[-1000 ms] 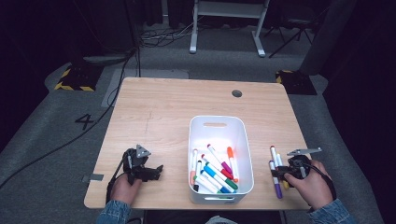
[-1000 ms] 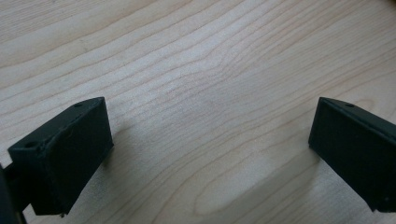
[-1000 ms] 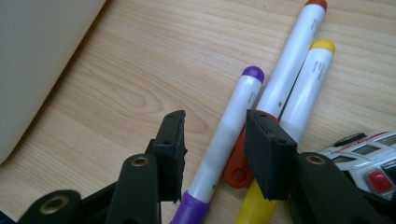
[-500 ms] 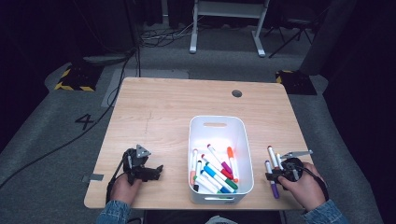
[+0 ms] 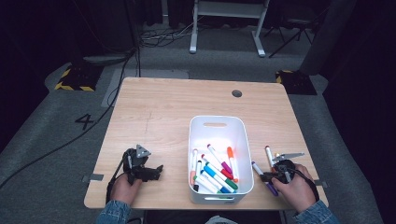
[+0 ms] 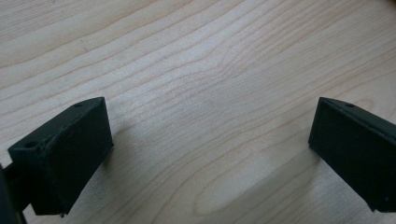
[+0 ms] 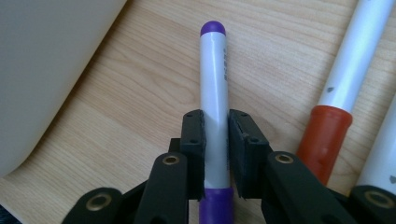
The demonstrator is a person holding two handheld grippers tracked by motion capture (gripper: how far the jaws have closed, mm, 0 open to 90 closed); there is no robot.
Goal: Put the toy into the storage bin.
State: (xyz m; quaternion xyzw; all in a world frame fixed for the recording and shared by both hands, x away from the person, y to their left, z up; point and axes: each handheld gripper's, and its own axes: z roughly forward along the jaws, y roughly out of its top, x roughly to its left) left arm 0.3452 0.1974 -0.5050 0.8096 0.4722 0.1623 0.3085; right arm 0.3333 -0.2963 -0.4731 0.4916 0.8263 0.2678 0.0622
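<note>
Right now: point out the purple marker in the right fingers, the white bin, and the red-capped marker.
purple marker [image 7: 214, 93], right gripper view, white barrel above the pads.
white bin [image 5: 215, 124], high view, far rim by the handle slot.
red-capped marker [image 7: 325, 140], right gripper view, on its red cap.

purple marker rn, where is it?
The purple marker is clamped between the right gripper jaws, low over the table just right of the white bin, with a red-capped marker beside it.

Your right gripper [image 7: 215, 154] has slid toward the white plastic bin [image 5: 219, 127] and just closed its jaws on the purple-capped white marker [image 7: 214, 93].
</note>
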